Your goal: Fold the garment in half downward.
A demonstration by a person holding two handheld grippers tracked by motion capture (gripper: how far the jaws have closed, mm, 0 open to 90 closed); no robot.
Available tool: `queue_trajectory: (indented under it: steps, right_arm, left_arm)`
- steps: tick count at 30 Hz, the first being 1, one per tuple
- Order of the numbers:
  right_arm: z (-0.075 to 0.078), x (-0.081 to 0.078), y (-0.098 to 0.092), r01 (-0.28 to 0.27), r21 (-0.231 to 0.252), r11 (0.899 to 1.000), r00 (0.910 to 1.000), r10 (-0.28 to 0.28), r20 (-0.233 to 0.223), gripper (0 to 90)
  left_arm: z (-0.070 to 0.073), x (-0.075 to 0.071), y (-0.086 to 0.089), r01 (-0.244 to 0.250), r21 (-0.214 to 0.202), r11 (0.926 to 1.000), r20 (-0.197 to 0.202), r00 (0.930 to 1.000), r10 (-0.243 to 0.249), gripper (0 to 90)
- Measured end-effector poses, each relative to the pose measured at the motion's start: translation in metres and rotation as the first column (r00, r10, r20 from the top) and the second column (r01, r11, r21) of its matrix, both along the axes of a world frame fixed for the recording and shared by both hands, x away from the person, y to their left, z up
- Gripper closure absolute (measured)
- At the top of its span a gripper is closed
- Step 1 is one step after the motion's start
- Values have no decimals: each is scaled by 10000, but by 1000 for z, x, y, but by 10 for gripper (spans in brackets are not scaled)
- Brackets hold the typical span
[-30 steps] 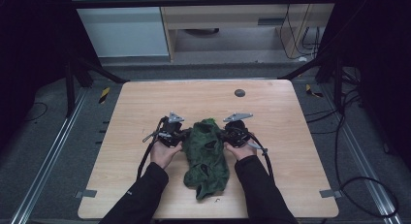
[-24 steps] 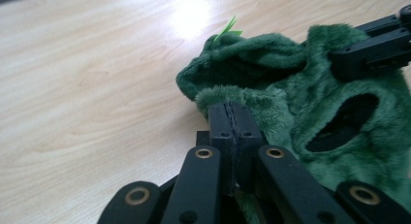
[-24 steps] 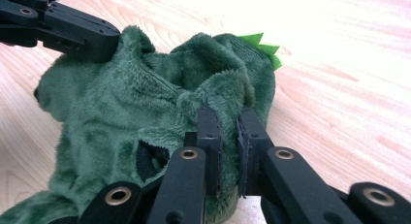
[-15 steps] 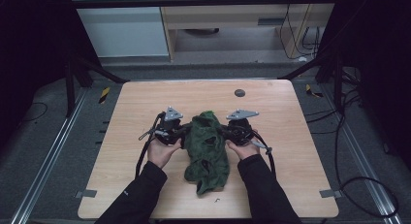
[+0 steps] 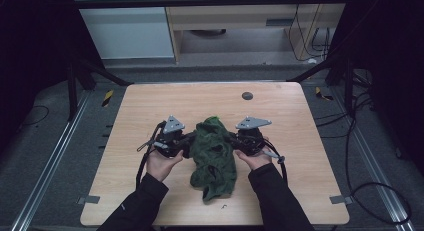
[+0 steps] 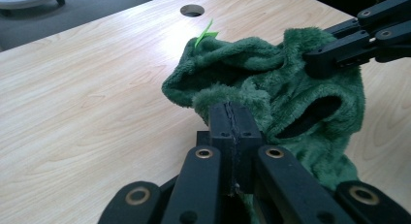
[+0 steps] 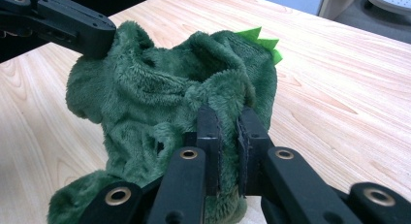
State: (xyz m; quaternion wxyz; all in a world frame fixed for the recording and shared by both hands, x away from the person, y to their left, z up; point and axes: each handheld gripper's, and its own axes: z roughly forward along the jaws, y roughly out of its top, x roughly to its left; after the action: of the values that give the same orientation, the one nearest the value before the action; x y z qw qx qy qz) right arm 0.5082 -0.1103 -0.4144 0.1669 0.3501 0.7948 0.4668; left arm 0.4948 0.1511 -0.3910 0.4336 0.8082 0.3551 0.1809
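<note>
Green fleece garment mid-table, between grippers.

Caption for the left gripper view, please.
Left gripper shut on green fleece garment on wooden table; right gripper pinches its far side.

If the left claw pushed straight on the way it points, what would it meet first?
Most likely more of the green plush garment the left claw grips, then probably the right claw across it; depth is unclear.
</note>
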Motion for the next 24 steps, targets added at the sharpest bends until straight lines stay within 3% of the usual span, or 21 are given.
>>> queue_trajectory:
  steps: [11,24]
  right_arm:
    - [0,-16,-3,-266,-38,9996,9996,267,131,827]
    - [-7,-38,-6,-681,70,9977,9976,680,109,822]
  left_arm:
    - [2,-18,-3,403,159,9991,61,9992,-404,899]
    - [-8,-37,4,721,315,9969,-167,9973,-716,899]
